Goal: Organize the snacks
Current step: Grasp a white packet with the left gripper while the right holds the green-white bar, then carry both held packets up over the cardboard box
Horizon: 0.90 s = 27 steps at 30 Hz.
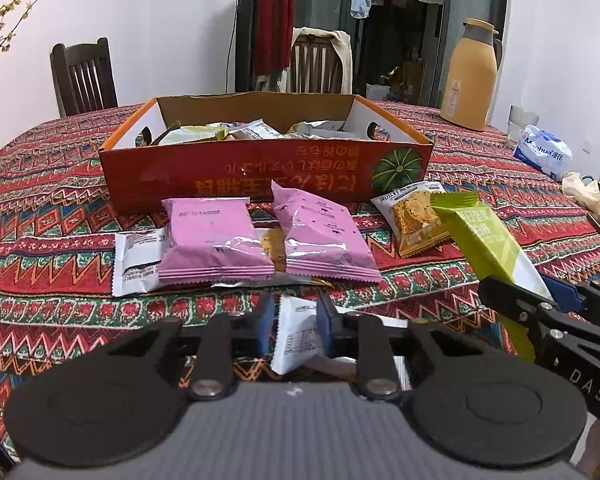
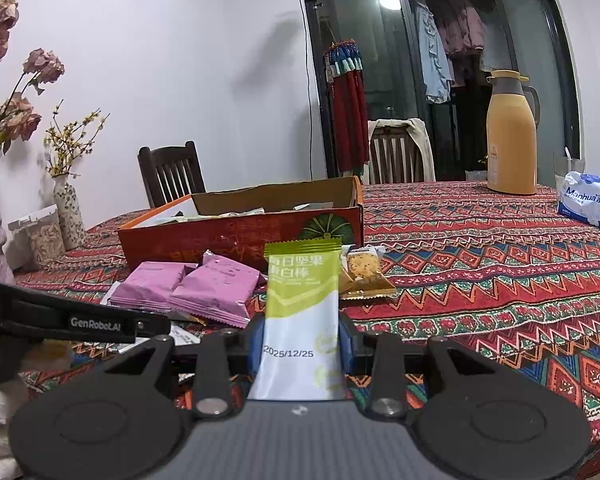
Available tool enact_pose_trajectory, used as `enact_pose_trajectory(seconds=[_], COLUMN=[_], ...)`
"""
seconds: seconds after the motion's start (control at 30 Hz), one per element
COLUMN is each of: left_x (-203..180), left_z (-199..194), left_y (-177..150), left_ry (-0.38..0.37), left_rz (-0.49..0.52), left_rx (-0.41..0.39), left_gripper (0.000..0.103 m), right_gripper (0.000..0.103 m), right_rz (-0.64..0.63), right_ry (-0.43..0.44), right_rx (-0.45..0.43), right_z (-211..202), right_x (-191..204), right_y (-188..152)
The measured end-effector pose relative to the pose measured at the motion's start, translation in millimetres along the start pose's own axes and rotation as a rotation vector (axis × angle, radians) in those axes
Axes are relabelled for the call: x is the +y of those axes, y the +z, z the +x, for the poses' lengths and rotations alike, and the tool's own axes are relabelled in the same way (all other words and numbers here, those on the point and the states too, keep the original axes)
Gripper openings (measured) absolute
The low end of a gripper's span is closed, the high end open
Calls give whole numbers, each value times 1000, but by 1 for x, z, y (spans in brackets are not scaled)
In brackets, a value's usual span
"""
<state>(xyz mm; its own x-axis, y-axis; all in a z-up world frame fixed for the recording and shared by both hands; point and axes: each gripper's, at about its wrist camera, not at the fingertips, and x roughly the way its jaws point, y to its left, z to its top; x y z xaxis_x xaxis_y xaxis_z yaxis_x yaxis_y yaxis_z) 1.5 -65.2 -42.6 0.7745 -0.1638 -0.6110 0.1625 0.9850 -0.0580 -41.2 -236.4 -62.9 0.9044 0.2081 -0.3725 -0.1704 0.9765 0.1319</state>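
Observation:
My left gripper (image 1: 296, 322) is shut on a white snack packet (image 1: 298, 334), pinched between its blue pads just above the patterned tablecloth. My right gripper (image 2: 302, 344) is shut on a green-and-white nut bar packet (image 2: 302, 300), held upright; the left wrist view shows the same nut bar (image 1: 486, 240) at the right. Ahead stands an orange cardboard box (image 1: 240, 164) with several packets inside. In front of it lie two pink packets (image 1: 216, 236) (image 1: 320, 236), a yellow cracker packet (image 1: 416, 216) and a white packet (image 1: 138, 260).
A yellow thermos jug (image 1: 470, 76) and a tissue pack (image 1: 544, 152) stand at the back right. Flower vases (image 2: 68, 212) and a storage jar (image 2: 44, 236) line the left edge. Two wooden chairs (image 1: 84, 76) sit behind the table.

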Motion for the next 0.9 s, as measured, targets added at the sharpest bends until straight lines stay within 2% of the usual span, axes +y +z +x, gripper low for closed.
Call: enact_pose_trajectory(seconds=[0.23, 0.43, 0.47, 0.5, 0.53, 0.6, 0.67, 0.8, 0.87, 0.9], left_x=[7, 15, 15, 13, 10, 3, -5, -25, -32, -35], left_z=[-8, -15, -14, -14, -14, -14, -13, -2, 7, 12], left_y=[0, 3, 3, 3, 2, 0, 0, -5, -9, -11], left_ry=[-12, -18, -21, -26, -29, -29, -32, -33, -23, -12], left_rz=[-11, -24, -28, -20, -8, 22, 56, 136, 160, 164], left_rx=[-27, -50, -46, -44, -46, -53, -52, -12, 16, 33], left_gripper=[9, 11, 18, 31, 39, 72, 89, 100, 99, 95], right_gripper=[35, 35, 35, 35, 35, 35, 36, 36, 36, 36], right_rz=[-11, -22, -23, -24, -25, -24, -17, -1, 7, 10], right_ry=[-4, -3, -4, -5, -7, -14, -27, -55, -63, -65], right_rx=[-2, -1, -1, -1, -3, -8, -13, -15, -14, -14], right_z=[-2, -3, -3, -3, -4, -6, -8, -14, -15, -16], right_x=[5, 8, 8, 8, 8, 6, 3, -7, -10, -12], right_y=[1, 1, 2, 2, 2, 2, 2, -1, -2, -3])
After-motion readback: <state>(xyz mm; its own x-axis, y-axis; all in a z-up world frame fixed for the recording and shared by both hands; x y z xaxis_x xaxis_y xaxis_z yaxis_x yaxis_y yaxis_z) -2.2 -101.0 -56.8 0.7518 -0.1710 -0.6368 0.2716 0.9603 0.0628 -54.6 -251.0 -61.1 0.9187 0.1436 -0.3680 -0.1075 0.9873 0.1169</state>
